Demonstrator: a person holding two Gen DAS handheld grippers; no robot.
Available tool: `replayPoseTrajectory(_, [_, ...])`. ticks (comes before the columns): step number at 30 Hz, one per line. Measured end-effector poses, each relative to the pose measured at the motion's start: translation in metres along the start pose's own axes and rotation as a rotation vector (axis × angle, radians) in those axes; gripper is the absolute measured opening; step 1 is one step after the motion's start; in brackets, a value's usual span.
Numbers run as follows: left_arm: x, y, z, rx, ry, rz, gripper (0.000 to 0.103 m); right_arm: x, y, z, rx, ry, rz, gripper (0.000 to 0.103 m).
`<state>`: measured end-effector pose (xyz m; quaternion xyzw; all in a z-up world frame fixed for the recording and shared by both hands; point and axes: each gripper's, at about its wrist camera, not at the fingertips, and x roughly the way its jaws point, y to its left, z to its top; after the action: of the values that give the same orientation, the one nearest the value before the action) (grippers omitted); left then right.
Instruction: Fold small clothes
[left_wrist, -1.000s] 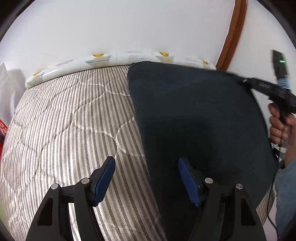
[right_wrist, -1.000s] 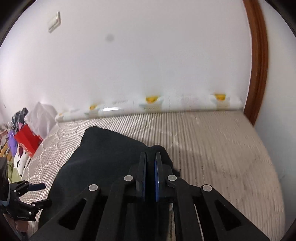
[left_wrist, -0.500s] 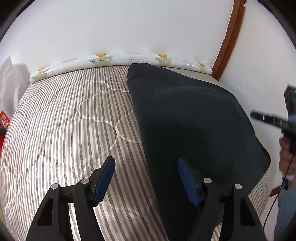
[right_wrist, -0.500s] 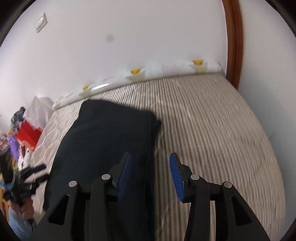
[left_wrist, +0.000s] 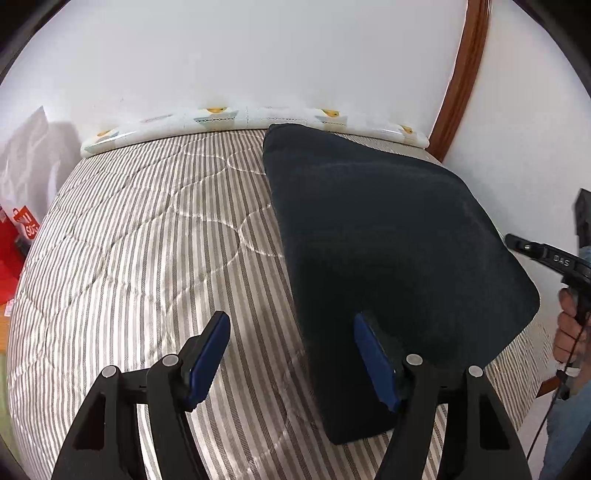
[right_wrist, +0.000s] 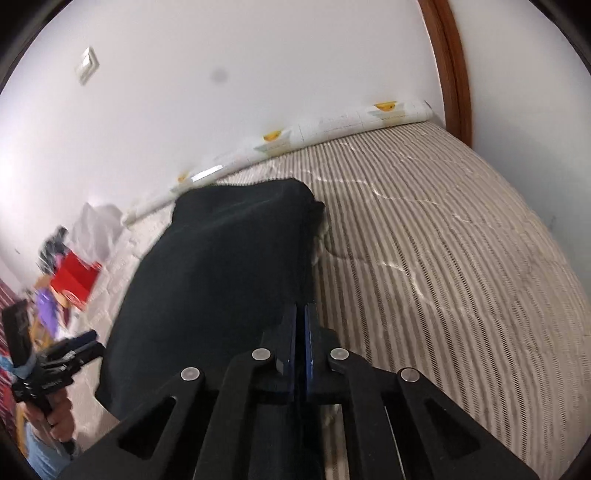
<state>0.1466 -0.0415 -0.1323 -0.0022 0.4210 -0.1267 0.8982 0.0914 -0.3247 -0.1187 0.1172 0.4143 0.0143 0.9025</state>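
A dark navy garment (left_wrist: 388, 236) lies folded on the striped mattress (left_wrist: 155, 258), reaching from the near edge to the far end. My left gripper (left_wrist: 291, 354) is open above its left near edge, its right finger over the cloth. In the right wrist view my right gripper (right_wrist: 301, 332) is shut, its tips at the near right edge of the garment (right_wrist: 221, 266); whether cloth is pinched between them is not clear. The other gripper also shows in each view: the right one (left_wrist: 546, 258) and the left one (right_wrist: 55, 365).
A rolled white mat with yellow prints (left_wrist: 236, 118) lies along the wall at the mattress's far end. A brown door frame (left_wrist: 458, 74) stands at the right. A red bag (right_wrist: 74, 280) and piled clothes sit on the floor at the left.
My right gripper opened and let the garment go half a second ago, then shut again at its near right edge. The garment now lies flatter. My left gripper stayed open.
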Motion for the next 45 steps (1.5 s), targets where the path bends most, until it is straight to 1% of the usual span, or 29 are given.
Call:
replayPoseTrajectory(2, [-0.004, -0.001, -0.004, 0.002, -0.003, -0.009, 0.067, -0.022, 0.010, -0.006, -0.043, -0.054, -0.077, 0.007])
replayPoseTrajectory(3, [-0.007, -0.002, -0.006, 0.007, -0.003, -0.009, 0.067, -0.031, 0.011, -0.008, -0.054, -0.064, -0.089, 0.008])
replayPoseTrajectory(4, [-0.009, -0.002, -0.008, 0.013, -0.004, -0.007, 0.067, -0.039, 0.014, -0.012, -0.062, -0.061, -0.089, 0.016])
replayPoseTrajectory(5, [-0.011, -0.003, -0.012, 0.019, -0.006, -0.006, 0.067, -0.046, 0.016, -0.016, -0.069, -0.054, -0.088, 0.028])
replayPoseTrajectory(6, [-0.014, -0.002, -0.016, 0.024, -0.007, -0.006, 0.067, -0.055, 0.020, -0.024, -0.085, -0.049, -0.088, 0.035])
replayPoseTrajectory(7, [-0.017, -0.002, -0.021, 0.027, -0.008, -0.009, 0.067, -0.060, 0.022, -0.031, -0.102, -0.048, -0.091, 0.046])
replayPoseTrajectory(8, [-0.019, -0.001, -0.026, 0.031, -0.008, -0.014, 0.067, -0.065, 0.025, -0.039, -0.122, -0.048, -0.094, 0.048])
replayPoseTrajectory(9, [-0.023, 0.000, -0.034, 0.035, -0.008, -0.019, 0.067, -0.071, 0.026, -0.051, -0.142, -0.041, -0.092, 0.048])
replayPoseTrajectory(12, [-0.032, 0.003, -0.053, 0.046, -0.012, -0.036, 0.067, -0.070, 0.027, -0.076, -0.160, 0.009, -0.083, 0.048])
replayPoseTrajectory(15, [-0.037, 0.003, -0.067, 0.056, -0.003, -0.056, 0.067, -0.060, 0.026, -0.101, -0.155, 0.058, -0.080, 0.048])
replayPoseTrajectory(18, [-0.033, -0.002, -0.075, 0.067, 0.007, -0.044, 0.067, -0.042, 0.023, -0.112, -0.125, 0.069, -0.063, 0.047])
replayPoseTrajectory(20, [-0.028, -0.007, -0.076, 0.071, 0.011, -0.039, 0.067, -0.033, 0.020, -0.111, -0.103, 0.052, -0.059, 0.047])
replayPoseTrajectory(22, [-0.021, -0.011, -0.073, 0.071, 0.008, -0.039, 0.066, -0.025, 0.015, -0.107, -0.059, 0.043, -0.024, 0.045])
replayPoseTrajectory(24, [-0.016, -0.014, -0.071, 0.062, 0.002, -0.033, 0.059, -0.015, 0.012, -0.101, -0.030, 0.043, 0.022, 0.037])
replayPoseTrajectory(26, [-0.010, -0.016, -0.067, 0.047, 0.003, -0.045, 0.036, -0.010, 0.012, -0.096, -0.019, 0.042, 0.053, 0.026])
replayPoseTrajectory(27, [-0.007, -0.018, -0.065, 0.040, 0.006, -0.069, 0.031, -0.011, 0.014, -0.093, -0.026, 0.020, 0.058, 0.021])
replayPoseTrajectory(28, [-0.006, -0.020, -0.063, 0.035, 0.003, -0.084, 0.021, -0.011, 0.015, -0.092, -0.038, 0.009, 0.061, 0.015])
replayPoseTrajectory(29, [-0.005, -0.022, -0.061, 0.033, -0.009, -0.078, 0.016, -0.011, 0.017, -0.089, -0.056, -0.005, 0.055, 0.013])
replayPoseTrajectory(30, [-0.004, -0.025, -0.058, 0.034, -0.030, -0.051, 0.015, -0.011, 0.017, -0.084, -0.066, -0.012, 0.052, 0.012])
replayPoseTrajectory(31, [-0.002, -0.026, -0.054, 0.032, -0.038, -0.047, 0.015, -0.009, 0.018, -0.081, -0.071, -0.016, 0.052, 0.011])
replayPoseTrajectory(34, [0.007, -0.028, -0.041, 0.003, -0.029, -0.067, 0.014, 0.000, 0.020, -0.062, -0.087, -0.034, 0.043, 0.010])
replayPoseTrajectory(37, [0.018, -0.030, -0.029, -0.021, -0.040, -0.060, 0.014, 0.017, 0.018, -0.042, -0.079, -0.044, 0.025, 0.010])
replayPoseTrajectory(39, [0.024, -0.031, -0.025, -0.035, -0.030, -0.064, 0.014, 0.026, 0.016, -0.032, -0.082, -0.050, 0.022, 0.010])
replayPoseTrajectory(42, [0.024, -0.031, -0.026, -0.025, -0.021, -0.061, 0.014, 0.030, 0.011, -0.025, -0.073, -0.038, 0.028, 0.010])
replayPoseTrajectory(44, [0.023, -0.029, -0.030, -0.006, -0.012, -0.063, 0.014, 0.026, 0.009, -0.029, -0.077, -0.019, 0.023, 0.010])
replayPoseTrajectory(45, [0.022, -0.027, -0.032, -0.009, -0.008, -0.070, 0.014, 0.023, 0.010, -0.036, -0.094, -0.002, 0.006, 0.010])
